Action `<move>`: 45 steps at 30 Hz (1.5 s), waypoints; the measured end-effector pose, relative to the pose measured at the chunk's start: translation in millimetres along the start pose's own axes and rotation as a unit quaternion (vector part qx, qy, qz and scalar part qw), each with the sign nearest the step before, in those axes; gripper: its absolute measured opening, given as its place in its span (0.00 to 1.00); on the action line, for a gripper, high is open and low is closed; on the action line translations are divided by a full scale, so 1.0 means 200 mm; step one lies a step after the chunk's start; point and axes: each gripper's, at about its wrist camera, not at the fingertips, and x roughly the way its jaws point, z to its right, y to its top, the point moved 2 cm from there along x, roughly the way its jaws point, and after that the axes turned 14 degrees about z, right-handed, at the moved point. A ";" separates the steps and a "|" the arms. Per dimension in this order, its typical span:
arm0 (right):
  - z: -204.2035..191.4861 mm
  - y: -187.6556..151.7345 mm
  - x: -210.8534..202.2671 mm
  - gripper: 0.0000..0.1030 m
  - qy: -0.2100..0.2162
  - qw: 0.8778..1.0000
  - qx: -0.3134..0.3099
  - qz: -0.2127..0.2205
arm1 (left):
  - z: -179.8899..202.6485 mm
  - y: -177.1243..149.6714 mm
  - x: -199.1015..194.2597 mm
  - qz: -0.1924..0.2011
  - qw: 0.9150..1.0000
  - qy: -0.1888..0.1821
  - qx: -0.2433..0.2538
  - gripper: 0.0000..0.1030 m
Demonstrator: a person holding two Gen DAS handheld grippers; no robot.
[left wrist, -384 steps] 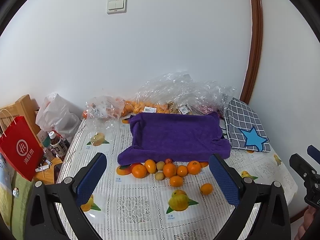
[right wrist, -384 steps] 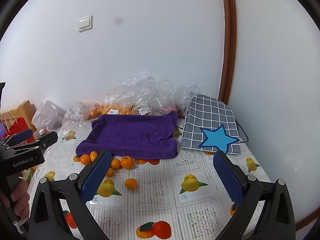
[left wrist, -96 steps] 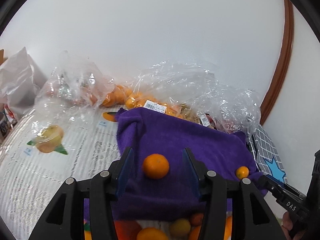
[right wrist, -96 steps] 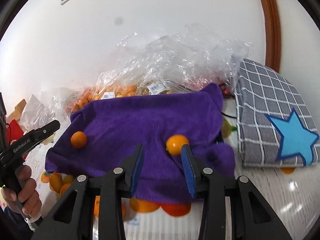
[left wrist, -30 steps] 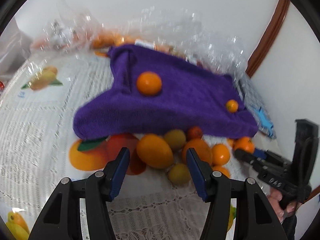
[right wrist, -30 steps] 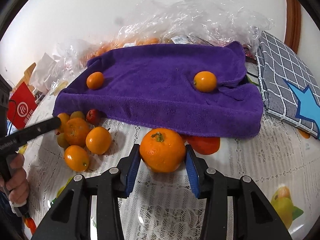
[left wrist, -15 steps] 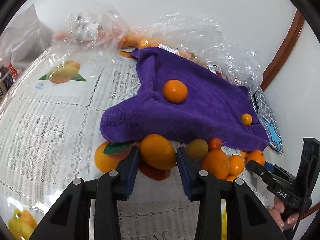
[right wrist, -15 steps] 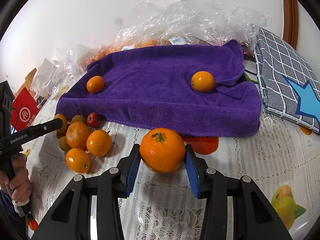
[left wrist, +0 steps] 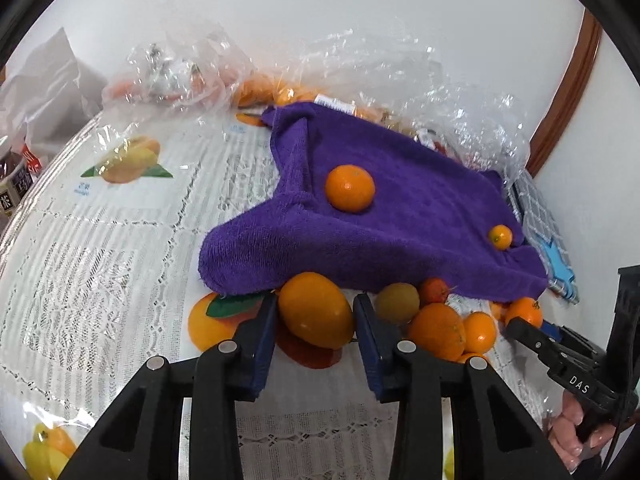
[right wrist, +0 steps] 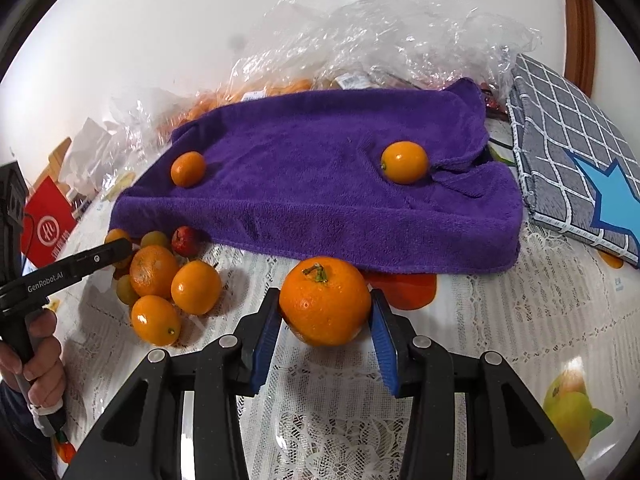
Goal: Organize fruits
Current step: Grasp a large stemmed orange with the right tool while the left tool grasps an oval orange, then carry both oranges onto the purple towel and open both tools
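1. Fruits: two on purple towel (right wrist: pixel 320 184), rest loose on tablecloth (left wrist: pixel 100 280) at towel's near edge.
2. L gripper (left wrist: pixel 315 322): pads nearly closed on oval orange fruit (left wrist: pixel 316 310), both pads touching it; fruit on cloth, towel edge just ahead.
3. R gripper (right wrist: pixel 325 324): clamped on stemmed mandarin (right wrist: pixel 325 300), stem up.
4. Loose pile (right wrist: pixel 168 280) left of R gripper.
5. Small citrus (right wrist: pixel 404 162) on towel ahead-right of R gripper; round one (right wrist: pixel 188 169) ahead-left.

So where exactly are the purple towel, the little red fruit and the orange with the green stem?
purple towel (right wrist: pixel 320 184), right wrist view, on its flat top.
little red fruit (right wrist: pixel 185 241), right wrist view, on its rounded middle.
orange with the green stem (right wrist: pixel 325 307), right wrist view, on its peel below the stem.
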 end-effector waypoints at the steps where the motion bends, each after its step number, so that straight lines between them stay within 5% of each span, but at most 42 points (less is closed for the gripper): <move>1: 0.00 0.00 -0.01 0.42 0.004 1.000 0.001 0.007 | 0.00 0.00 -0.01 0.007 1.000 -0.001 0.000 0.35; 23: 0.06 0.06 -0.15 0.42 -0.001 0.998 0.027 0.064 | 0.03 0.08 -0.13 0.066 0.997 -0.023 0.008 0.35; 29: 0.08 0.18 -0.21 0.42 -0.004 0.997 0.007 0.083 | 0.09 0.23 -0.15 0.085 0.996 -0.034 0.004 0.35; 37: 0.15 0.45 -0.20 0.42 -0.010 0.992 0.000 0.127 | 0.24 0.41 -0.04 0.102 0.994 -0.031 0.022 0.35; 45: 0.30 0.43 -0.04 0.42 -0.024 0.994 0.034 0.102 | 0.30 0.37 0.17 0.075 0.996 -0.033 0.019 0.35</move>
